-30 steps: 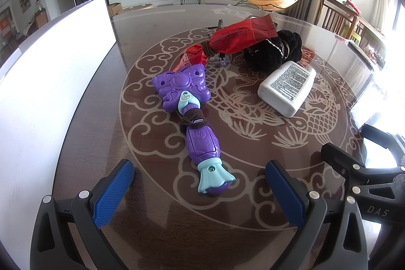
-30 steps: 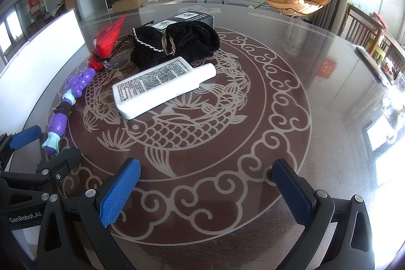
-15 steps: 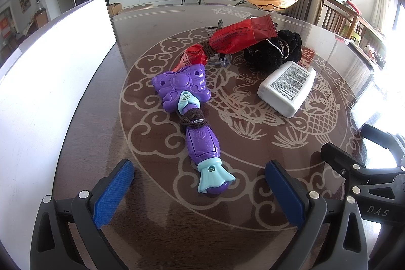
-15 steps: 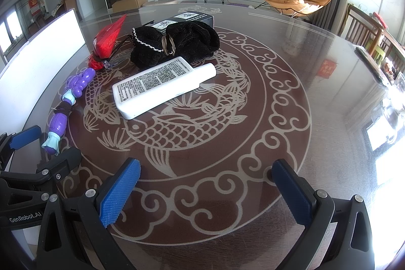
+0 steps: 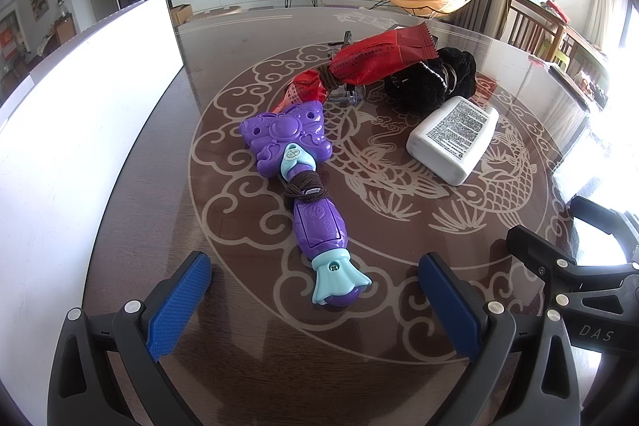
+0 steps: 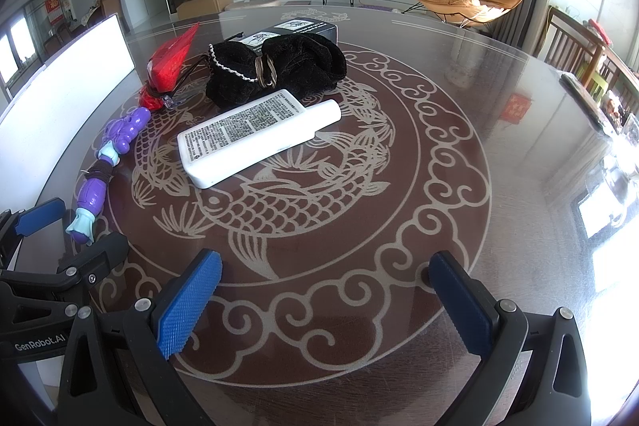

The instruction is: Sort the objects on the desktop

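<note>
A purple toy wand (image 5: 303,182) with a brown hair tie around its neck lies on the round table, just ahead of my open left gripper (image 5: 315,290); it also shows in the right wrist view (image 6: 104,162). A red snack packet (image 5: 371,60) bound with a brown band, a black fluffy pouch (image 5: 435,78) and a white bottle (image 5: 455,138) lie farther back. My right gripper (image 6: 323,298) is open and empty, with the white bottle (image 6: 255,134) and black pouch (image 6: 279,70) ahead of it.
A large white bin (image 5: 72,130) stands along the table's left edge. A dark box (image 6: 295,28) lies behind the pouch. A clear plastic piece (image 5: 347,94) lies under the packet. Chairs stand at the right beyond the table.
</note>
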